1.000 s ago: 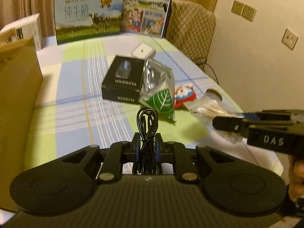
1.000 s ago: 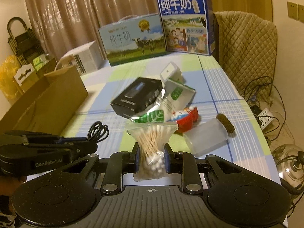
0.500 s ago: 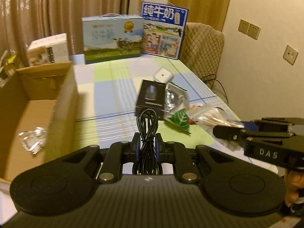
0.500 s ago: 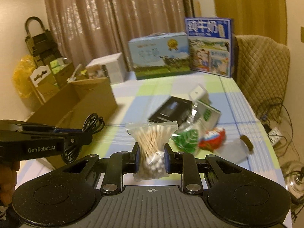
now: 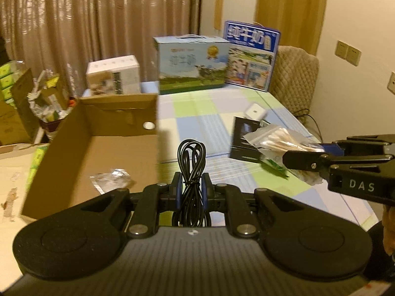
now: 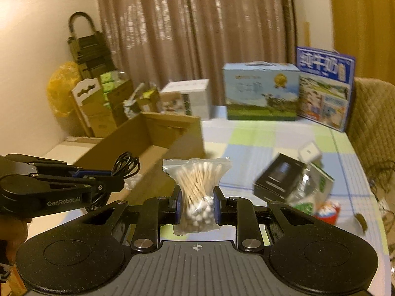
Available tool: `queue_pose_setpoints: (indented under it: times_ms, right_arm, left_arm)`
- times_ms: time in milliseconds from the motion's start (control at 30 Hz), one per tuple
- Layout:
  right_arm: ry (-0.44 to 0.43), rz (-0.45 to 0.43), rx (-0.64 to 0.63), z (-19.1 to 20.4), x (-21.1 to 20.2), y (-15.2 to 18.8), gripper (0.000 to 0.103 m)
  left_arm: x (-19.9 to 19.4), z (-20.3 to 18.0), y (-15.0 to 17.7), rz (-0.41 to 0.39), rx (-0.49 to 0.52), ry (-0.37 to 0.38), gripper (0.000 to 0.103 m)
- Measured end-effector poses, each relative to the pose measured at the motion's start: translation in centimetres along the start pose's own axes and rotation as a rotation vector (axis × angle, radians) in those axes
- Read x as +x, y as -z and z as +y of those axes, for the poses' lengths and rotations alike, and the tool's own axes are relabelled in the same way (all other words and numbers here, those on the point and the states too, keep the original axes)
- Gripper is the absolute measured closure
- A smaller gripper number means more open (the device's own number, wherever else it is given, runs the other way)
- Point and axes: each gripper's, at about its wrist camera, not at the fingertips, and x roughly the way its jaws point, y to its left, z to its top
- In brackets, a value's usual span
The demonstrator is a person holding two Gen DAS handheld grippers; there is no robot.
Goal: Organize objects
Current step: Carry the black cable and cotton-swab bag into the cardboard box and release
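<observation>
The left gripper (image 5: 192, 187) is clamped on a coiled black cable (image 5: 192, 157), pinched at mid-bundle so the loops stand up between the pads and cannot unravel, while the right gripper (image 6: 196, 201) squeezes a clear bag of cotton swabs (image 6: 196, 185) near its lower end, the wooden sticks fanning upward above the jaws. Both loads hang in the air above the checked tablecloth (image 5: 197, 113), and both tools tilt downward and face the open cardboard box (image 5: 98, 148), which stands at the table's left side and looks to be the collecting bin; a crumpled clear wrapper (image 5: 111, 180) already lies on its floor. The two grippers ride side by side, the left one nearer the box, each held in a person's hand at the frame edge. Waiting on the cloth to the right are a black carton (image 6: 279, 180), a small white box (image 6: 308, 150), a green-and-white pouch (image 6: 318, 185) and a red snack pack (image 6: 328, 209), apparently not yet sorted. Milk cartons (image 6: 261, 91) stand along the far edge.
</observation>
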Motion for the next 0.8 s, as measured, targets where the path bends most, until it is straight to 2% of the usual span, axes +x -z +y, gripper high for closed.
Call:
queue_pose_setpoints:
  times_ms: [433,567,800]
  right_arm:
    - [-0.081,0.018,-0.085,6.8,4.1,-2.4,0.082]
    - [-0.101,0.027,-0.096,8.5,6.2,-3.1,0.082]
    - [-0.123,0.048,-0.099,10.3,9.9,-3.5,0.082]
  left_arm:
    - [-2.3,7.6,0.3,-0.012,-0.025,-0.085,0.091]
    - [-2.1,9.7,0.1,-0.004,-0.023,-0.112,0.091]
    - [-1.0,12.6,0.6,0.012,-0.039,-0.112,0.091]
